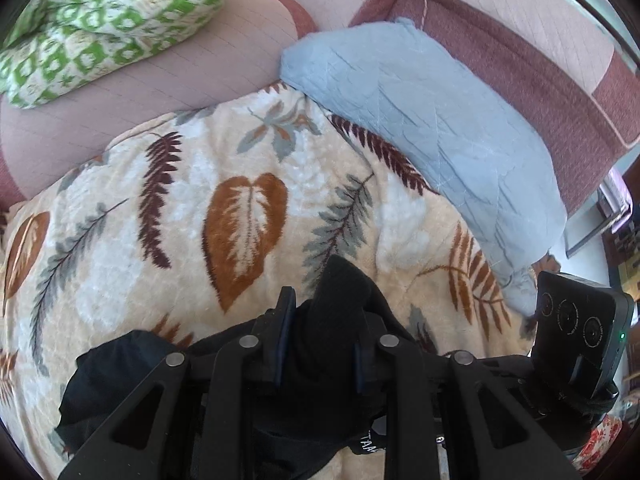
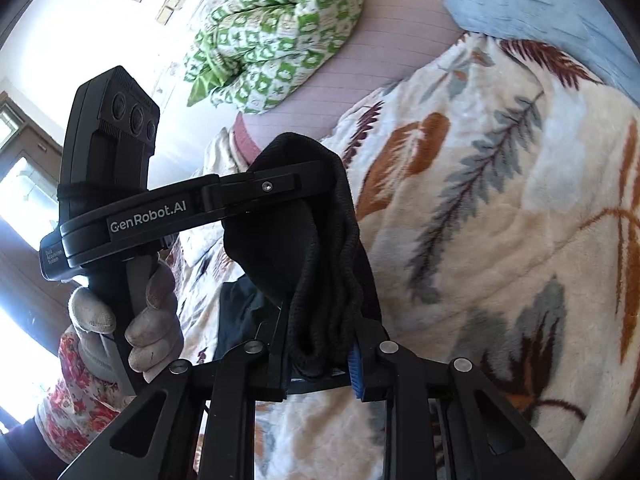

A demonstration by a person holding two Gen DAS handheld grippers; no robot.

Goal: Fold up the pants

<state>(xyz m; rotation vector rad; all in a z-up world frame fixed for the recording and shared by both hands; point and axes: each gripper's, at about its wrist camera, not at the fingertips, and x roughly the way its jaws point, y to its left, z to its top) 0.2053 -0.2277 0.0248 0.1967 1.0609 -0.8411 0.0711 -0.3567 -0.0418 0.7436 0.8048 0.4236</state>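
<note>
The black pants (image 1: pixel 336 360) hang bunched over a leaf-print blanket (image 1: pixel 200 220). My left gripper (image 1: pixel 320 344) is shut on a thick fold of the pants, which rises between its fingers and drapes down to the left. In the right wrist view, my right gripper (image 2: pixel 320 360) is shut on a ribbed black edge of the pants (image 2: pixel 320 280). The left gripper (image 2: pixel 280 184) shows there too, held by a gloved hand (image 2: pixel 152 320), clamped on the same cloth just above and left of the right gripper.
A light blue pillow (image 1: pixel 432 128) lies at the blanket's right. A green-and-white patterned quilt (image 1: pixel 100 20) sits on the pink sheet (image 1: pixel 180 80) at the far left. A dark red-and-pink headboard cushion (image 1: pixel 520 60) runs behind. The right device's body (image 1: pixel 576 320) is at the right edge.
</note>
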